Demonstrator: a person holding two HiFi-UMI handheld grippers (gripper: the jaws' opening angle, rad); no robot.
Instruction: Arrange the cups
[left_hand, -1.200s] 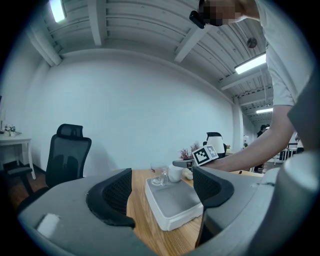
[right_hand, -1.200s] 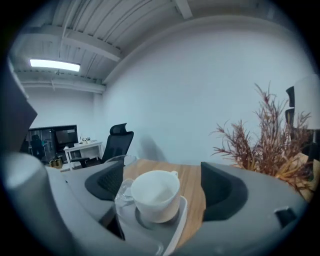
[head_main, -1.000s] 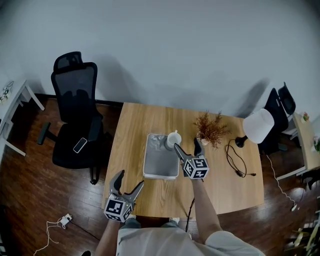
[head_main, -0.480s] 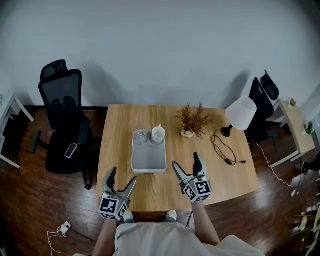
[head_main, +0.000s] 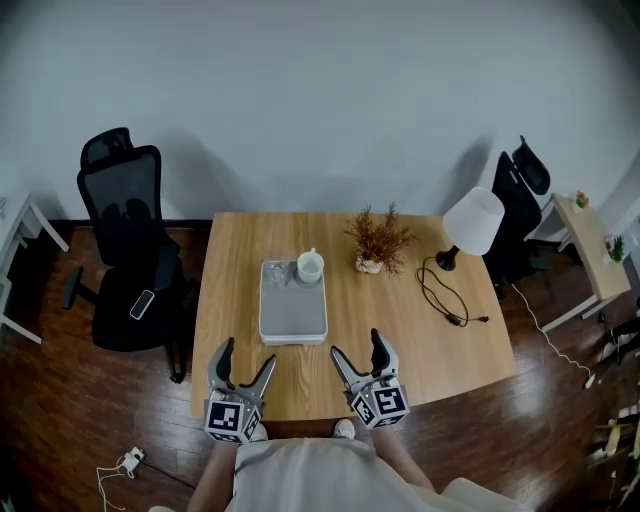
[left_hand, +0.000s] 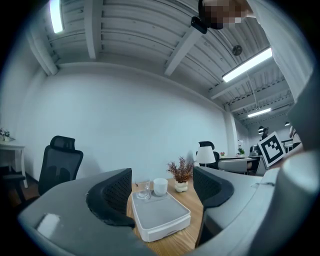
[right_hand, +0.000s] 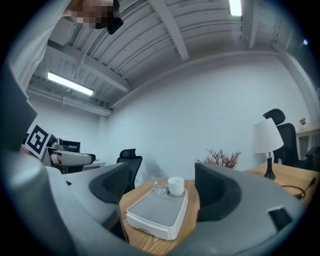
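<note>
A white cup (head_main: 311, 266) and a clear glass (head_main: 279, 272) stand side by side at the far end of a white tray (head_main: 293, 318) on the wooden table (head_main: 420, 340). Both grippers hover over the table's near edge, well short of the tray. My left gripper (head_main: 243, 362) is open and empty. My right gripper (head_main: 359, 353) has just been closing, but its jaws still stand apart with nothing between them. The left gripper view shows the cup (left_hand: 160, 186) and glass (left_hand: 145, 190) beyond its jaws. The right gripper view shows the cup (right_hand: 175, 186), glass (right_hand: 159, 182) and tray (right_hand: 155, 212).
A potted dried plant (head_main: 375, 240) stands right of the tray. A white lamp (head_main: 470, 225) with a looped black cable (head_main: 445, 298) is at the table's right side. A black office chair (head_main: 130, 240) with a phone (head_main: 142, 304) on its seat is left of the table.
My right gripper has drawn back from beside the cup at the tray to the table's near edge, and its jaws stand narrower. The left gripper has shifted only slightly.
</note>
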